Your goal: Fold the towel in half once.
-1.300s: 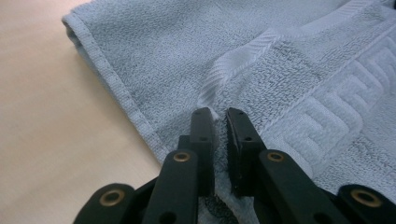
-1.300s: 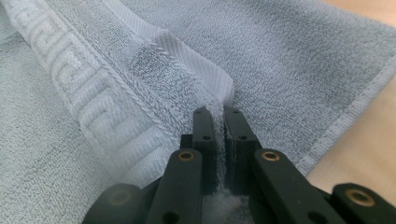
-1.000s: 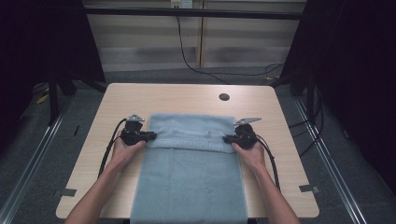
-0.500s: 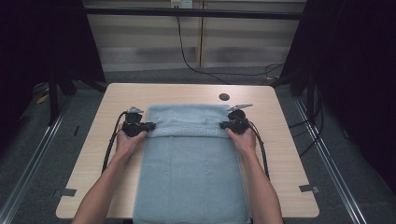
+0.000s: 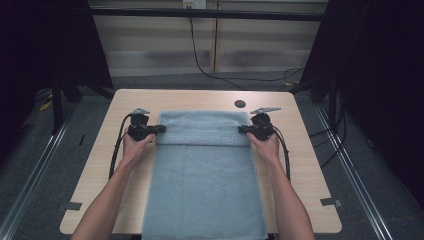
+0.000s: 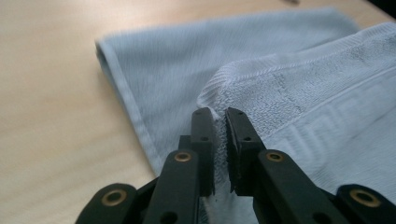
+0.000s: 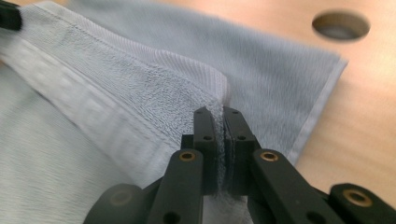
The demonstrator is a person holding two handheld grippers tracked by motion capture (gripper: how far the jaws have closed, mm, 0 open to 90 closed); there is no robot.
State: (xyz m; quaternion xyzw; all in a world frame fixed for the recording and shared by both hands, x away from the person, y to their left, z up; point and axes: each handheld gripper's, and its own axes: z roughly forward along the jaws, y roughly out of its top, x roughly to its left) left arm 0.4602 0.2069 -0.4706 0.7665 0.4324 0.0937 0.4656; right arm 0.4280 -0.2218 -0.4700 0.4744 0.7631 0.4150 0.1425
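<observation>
Two grippers, left gripper (image 5: pixel 161 129) at 9 o'clock and right gripper (image 5: pixel 242 129) at 3, each pinch a corner of the folded towel (image 5: pixel 202 185) so its edge travels level toward 12

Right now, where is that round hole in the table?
In the high view the hole sits in the table near its far edge, right of centre, just beyond the towel's far right corner and near the right gripper.
</observation>
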